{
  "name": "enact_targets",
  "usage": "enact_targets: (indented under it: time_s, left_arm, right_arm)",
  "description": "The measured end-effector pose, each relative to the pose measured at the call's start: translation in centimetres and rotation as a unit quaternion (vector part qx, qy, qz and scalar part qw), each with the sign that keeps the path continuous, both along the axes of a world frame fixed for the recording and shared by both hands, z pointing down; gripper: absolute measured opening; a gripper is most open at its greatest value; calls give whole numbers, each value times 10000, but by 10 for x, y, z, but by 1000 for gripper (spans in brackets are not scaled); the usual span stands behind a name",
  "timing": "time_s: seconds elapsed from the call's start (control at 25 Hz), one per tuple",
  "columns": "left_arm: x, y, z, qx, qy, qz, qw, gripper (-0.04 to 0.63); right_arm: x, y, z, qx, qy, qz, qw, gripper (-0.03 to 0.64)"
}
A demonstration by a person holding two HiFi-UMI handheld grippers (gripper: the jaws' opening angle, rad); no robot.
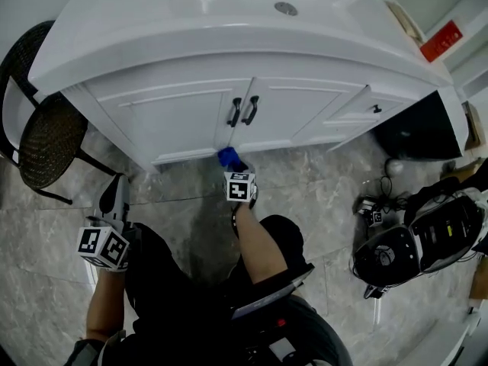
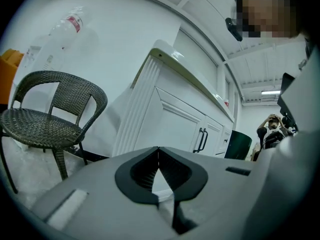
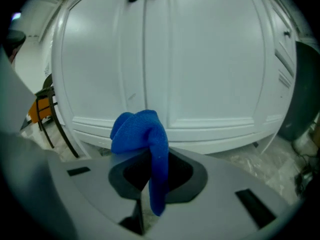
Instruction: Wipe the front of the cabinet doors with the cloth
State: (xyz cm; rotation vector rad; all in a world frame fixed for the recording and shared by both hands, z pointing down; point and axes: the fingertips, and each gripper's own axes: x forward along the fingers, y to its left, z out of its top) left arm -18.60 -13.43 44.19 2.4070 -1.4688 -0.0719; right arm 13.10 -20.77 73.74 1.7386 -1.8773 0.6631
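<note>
The right gripper [image 3: 150, 176] has its jaws clamped on the blue cloth [image 3: 142, 131], low near the cabinet doors [image 3: 165, 59]; the left gripper [image 2: 159, 170] hangs empty, jaws together. That loosely bunched cloth could slip free under hard rubbing

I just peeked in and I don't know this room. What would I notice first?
The bright blue cloth pops out, pinched in the jaws of the right gripper, low in front of the white cabinet doors. Above it sit the doors' two black handles. A dark wicker chair stands off to the left.
</note>
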Motion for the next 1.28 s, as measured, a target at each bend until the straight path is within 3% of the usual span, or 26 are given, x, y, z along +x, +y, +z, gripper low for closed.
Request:
enact_targets:
  time_s: [0.12,0.2,0.36,0.44,0.52,0.6,0.72,0.88,1.0,1.12,1.28]
  left_arm:
    - [8,-3,0,-22,117,23,9999,3]
    - [11,-4,-2,11,167,6,9999,3]
    - [13,-6,-10,112,98,-46,9999,3]
    - [13,-6,-12,159,-2,-75,9998,3]
    - [10,-6,-14,221,-141,-126,9996,3]
    - [7,-9,-13,238,-235,-203,9992,3]
    - [4,-14,-9,202,-276,-266,9991,3]
    - [-1,-18,-14,268,-407,-350,9982,3]
    - [-15,-18,-29,360,-432,-471,9973,3]
    - [-19,-18,-50,428,-366,-430,9975,3]
    - [8,-14,-74,512,-323,72,9981,3]
  right_arm:
    - [29,14,-3,-25,-190,486,9986,52]
    - [33,19,-8,18,-292,550,9981,52]
    - [17,21,-20,11,-589,433,9973,52]
    - [-5,23,-31,-93,-1115,384,9930,52]
    - [-41,26,-47,-354,-2148,326,9755,52]
    - [-82,29,-77,-483,-3007,-46,9525,52]
    - [-122,35,-143,-195,-3225,-1046,9406,52]
    - [-127,37,-230,554,-3624,-1550,9174,52]
    - [-110,36,-293,1392,-3412,-1836,9113,52]
    - [-82,34,-353,2289,-2677,-2089,9123,52]
    - [-53,31,-408,3055,-1595,-2382,9080,52]
